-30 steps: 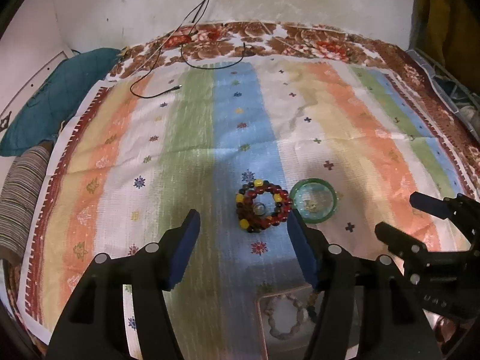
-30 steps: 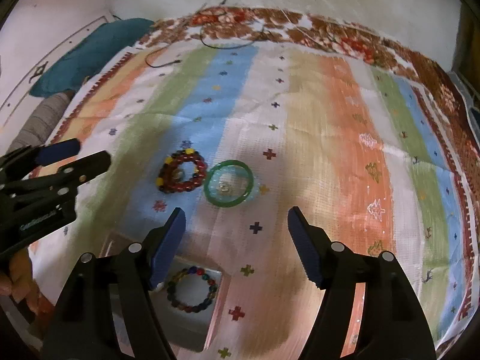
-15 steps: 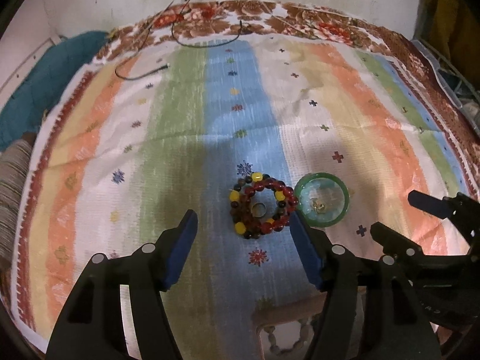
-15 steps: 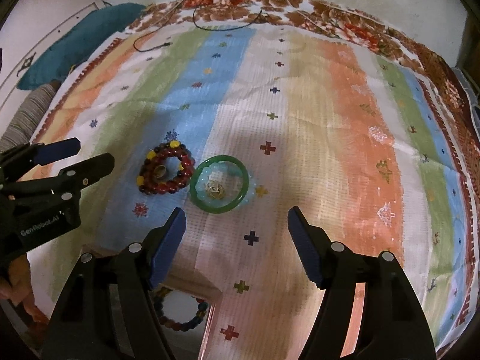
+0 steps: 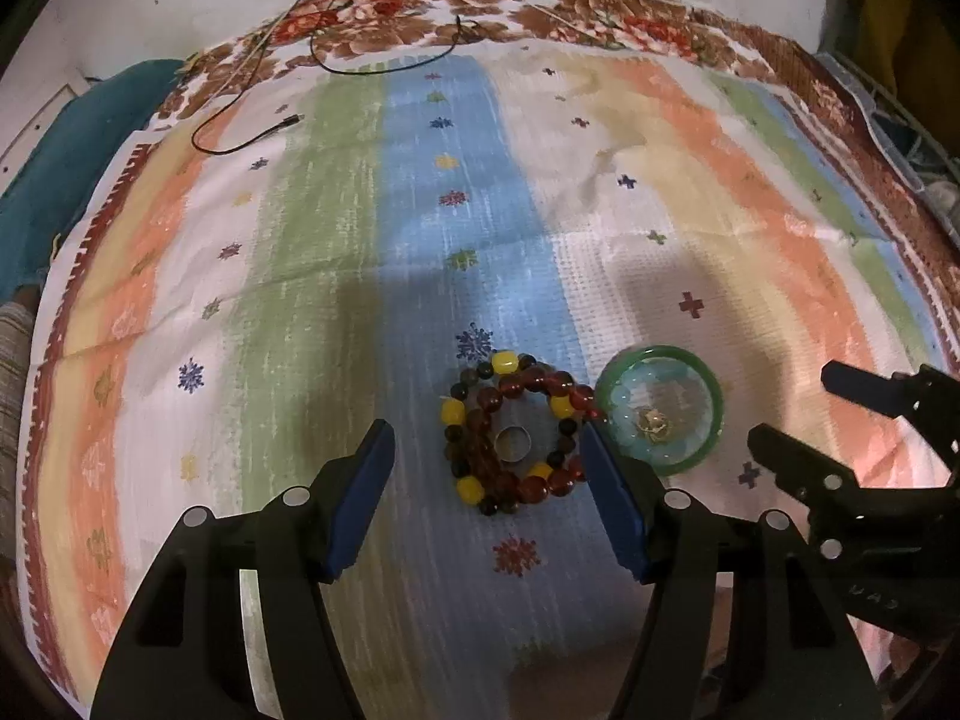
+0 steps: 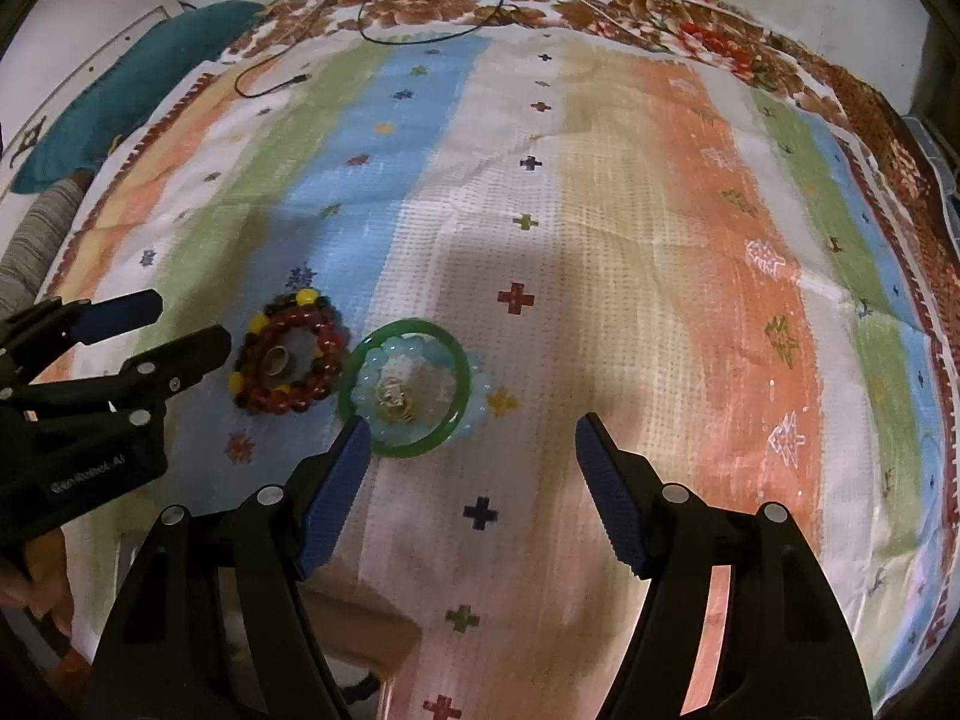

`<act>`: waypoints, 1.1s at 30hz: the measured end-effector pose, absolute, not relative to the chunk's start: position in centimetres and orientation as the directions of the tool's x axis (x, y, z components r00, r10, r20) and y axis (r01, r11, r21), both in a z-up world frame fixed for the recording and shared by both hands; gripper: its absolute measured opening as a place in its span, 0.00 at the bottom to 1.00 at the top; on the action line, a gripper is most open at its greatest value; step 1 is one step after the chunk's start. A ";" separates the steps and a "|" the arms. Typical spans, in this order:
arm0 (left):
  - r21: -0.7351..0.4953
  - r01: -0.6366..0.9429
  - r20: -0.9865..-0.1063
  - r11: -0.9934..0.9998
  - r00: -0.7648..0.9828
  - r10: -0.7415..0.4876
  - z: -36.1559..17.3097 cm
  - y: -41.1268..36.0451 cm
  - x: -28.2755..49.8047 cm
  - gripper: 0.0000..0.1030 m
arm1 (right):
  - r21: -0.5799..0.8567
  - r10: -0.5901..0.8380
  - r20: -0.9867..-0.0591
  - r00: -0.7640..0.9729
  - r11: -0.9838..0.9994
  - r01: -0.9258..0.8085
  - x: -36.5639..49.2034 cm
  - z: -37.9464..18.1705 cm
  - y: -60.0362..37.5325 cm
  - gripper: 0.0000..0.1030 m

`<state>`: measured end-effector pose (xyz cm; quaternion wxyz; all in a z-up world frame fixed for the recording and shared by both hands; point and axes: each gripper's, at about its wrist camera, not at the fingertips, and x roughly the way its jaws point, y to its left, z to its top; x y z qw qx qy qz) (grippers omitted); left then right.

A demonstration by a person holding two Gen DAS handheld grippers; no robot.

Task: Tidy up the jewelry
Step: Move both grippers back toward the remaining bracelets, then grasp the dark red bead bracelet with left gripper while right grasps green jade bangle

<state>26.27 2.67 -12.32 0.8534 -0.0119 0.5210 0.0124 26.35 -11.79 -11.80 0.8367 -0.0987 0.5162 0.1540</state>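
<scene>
Both hand-held grippers are hovering low over the striped cloth [image 5: 420, 252], jaws spread wide and pinching nothing. The left hand-held gripper [image 5: 486, 468] is pointing forward with the red and yellow bead bracelet [image 5: 516, 432] lying right between its fingertips, a small metal ring [image 5: 512, 443] sitting inside the loop. The right hand-held gripper [image 6: 468, 468] is angling in from the lower right of the left view, and the green bangle [image 6: 405, 387] is lying just ahead of its left fingertip, touching the bead bracelet. A black cable [image 5: 360, 60] is trailing across the upper left.
</scene>
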 end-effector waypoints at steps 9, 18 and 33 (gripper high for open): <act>-0.011 0.050 -0.894 0.999 0.447 -0.032 -14.1 2.1 27.2 0.61 | 0.006 0.158 -0.907 0.391 0.932 -0.363 27.4 -13.0 -11.5 0.68; -0.078 0.033 -0.899 0.996 0.430 -0.085 -15.1 2.7 28.6 0.58 | 0.002 0.149 -0.908 0.391 0.936 -0.352 28.4 -13.4 -11.2 0.68; -0.114 0.066 -0.902 0.991 0.412 -0.131 -16.4 2.9 30.0 0.41 | 0.011 0.142 -0.929 0.342 0.934 -0.358 29.4 -15.0 -10.4 0.55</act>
